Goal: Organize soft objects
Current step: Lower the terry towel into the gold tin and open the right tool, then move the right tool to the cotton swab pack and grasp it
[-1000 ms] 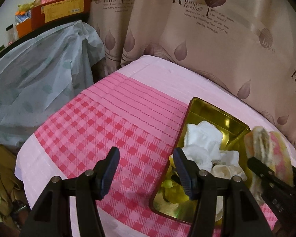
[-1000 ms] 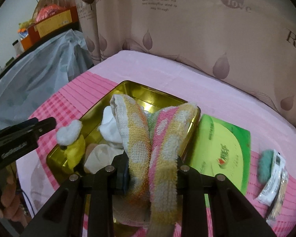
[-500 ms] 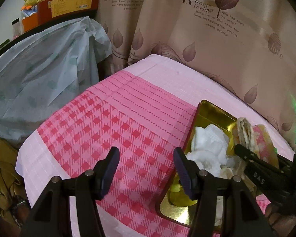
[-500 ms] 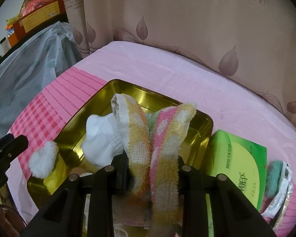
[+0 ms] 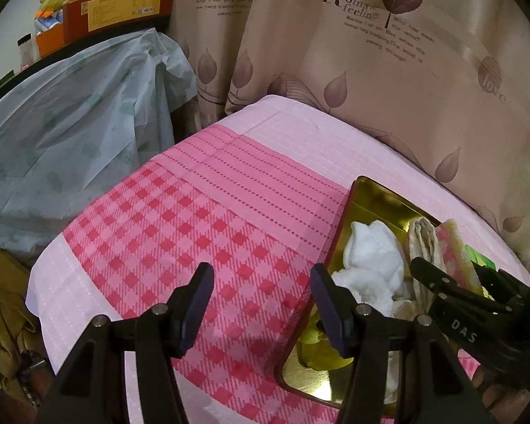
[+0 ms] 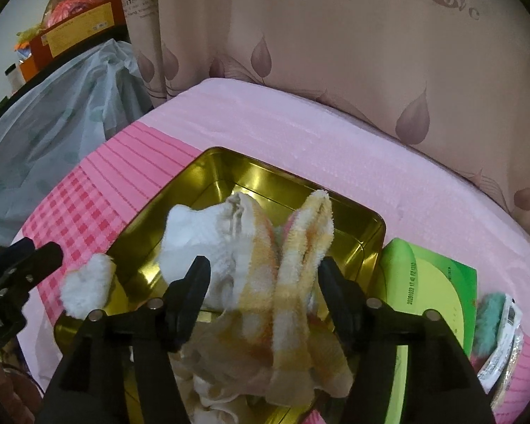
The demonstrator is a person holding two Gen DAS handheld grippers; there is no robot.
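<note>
Tin floor under towels

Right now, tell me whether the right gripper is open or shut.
Open: the right gripper has its fingers spread either side of the striped towel, over the gold tin.

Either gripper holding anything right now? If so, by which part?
Left gripper is open and empty over the tablecloth. Right gripper has opened; the folded striped towel stands between its fingers above the gold tin, apparently no longer clamped.

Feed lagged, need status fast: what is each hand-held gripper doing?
Left hand-held gripper: open, empty, over the pink cloth.
Right hand-held gripper: open around the striped towel, over the gold tin.
</note>
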